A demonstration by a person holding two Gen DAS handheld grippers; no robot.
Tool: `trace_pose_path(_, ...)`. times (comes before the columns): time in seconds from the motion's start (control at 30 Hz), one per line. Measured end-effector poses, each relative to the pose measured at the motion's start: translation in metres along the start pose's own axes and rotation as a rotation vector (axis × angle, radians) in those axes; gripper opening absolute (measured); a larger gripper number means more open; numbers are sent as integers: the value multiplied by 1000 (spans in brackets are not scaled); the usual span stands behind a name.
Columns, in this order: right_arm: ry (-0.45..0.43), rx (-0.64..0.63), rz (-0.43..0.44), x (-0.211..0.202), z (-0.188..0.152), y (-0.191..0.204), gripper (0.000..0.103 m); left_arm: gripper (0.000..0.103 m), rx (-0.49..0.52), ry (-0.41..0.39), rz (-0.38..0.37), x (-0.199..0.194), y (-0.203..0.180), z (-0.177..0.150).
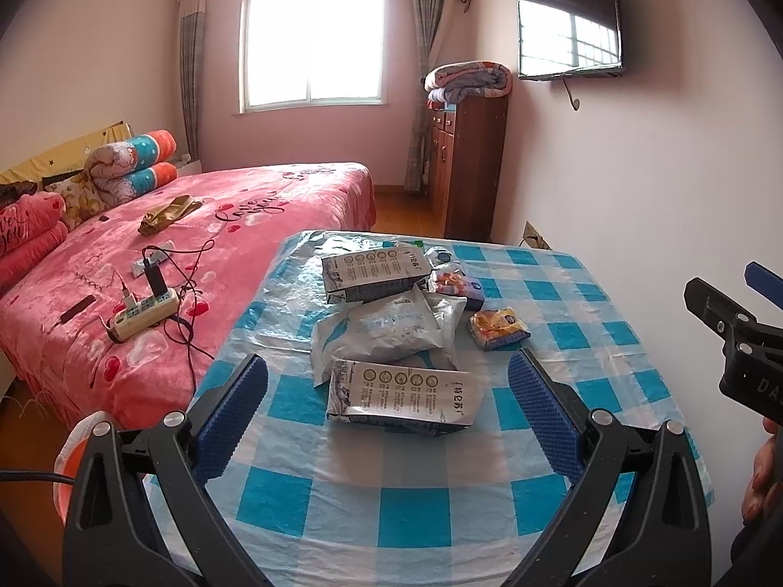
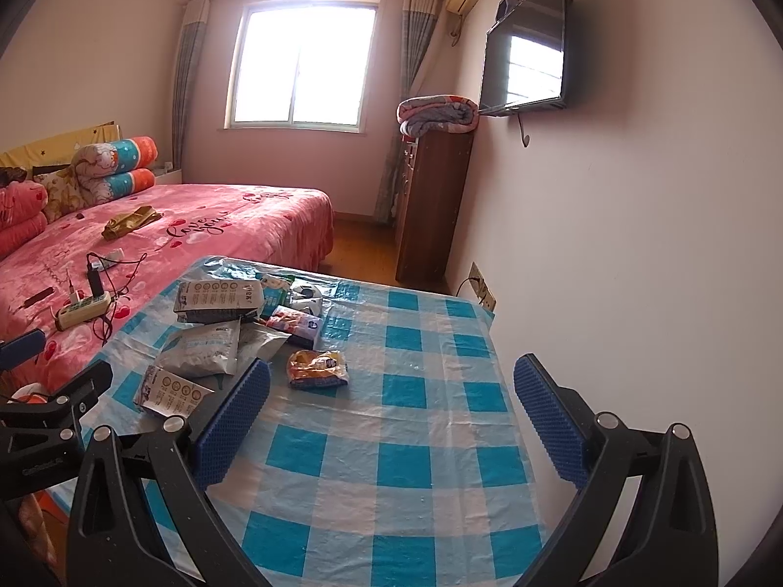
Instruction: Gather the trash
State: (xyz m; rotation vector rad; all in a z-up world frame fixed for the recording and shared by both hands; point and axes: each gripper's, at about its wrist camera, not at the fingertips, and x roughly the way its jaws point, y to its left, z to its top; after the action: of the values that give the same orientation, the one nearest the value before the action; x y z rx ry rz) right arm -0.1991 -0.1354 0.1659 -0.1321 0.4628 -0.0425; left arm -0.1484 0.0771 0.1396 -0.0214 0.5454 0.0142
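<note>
Trash lies on a table with a blue-and-white checked cloth (image 1: 401,504). The nearest piece is a flattened grey-white carton (image 1: 401,398), and a white crumpled bag (image 1: 386,332) lies behind it. A second carton (image 1: 374,274) lies farther back, with an orange snack wrapper (image 1: 499,327) to the right. My left gripper (image 1: 389,376) is open and empty, its jaws either side of the near carton and above it. My right gripper (image 2: 391,381) is open and empty over the cloth (image 2: 401,464), right of the orange wrapper (image 2: 318,367) and the near carton (image 2: 173,394).
A pink bed (image 1: 171,254) stands left of the table with a power strip (image 1: 144,315) and cables on it. A brown cabinet (image 1: 467,166) and a wall TV (image 1: 570,24) are on the right. An orange-white object (image 1: 68,460) shows low at the table's left.
</note>
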Motion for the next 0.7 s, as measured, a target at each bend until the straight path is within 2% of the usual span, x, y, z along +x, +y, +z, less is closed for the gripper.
trace_pose_path(0.47, 4, 10, -16, 6, -4, -9, 99, 99, 0, 5, 36, 9, 0, -5)
trace_pose_path(0.6, 9, 30, 28, 17, -16, -15, 99, 99, 3, 20, 33, 14, 5, -11)
trace_pose_path(0.7, 59, 77, 104, 35, -32, -24, 99, 99, 2, 43, 18, 19, 13, -19)
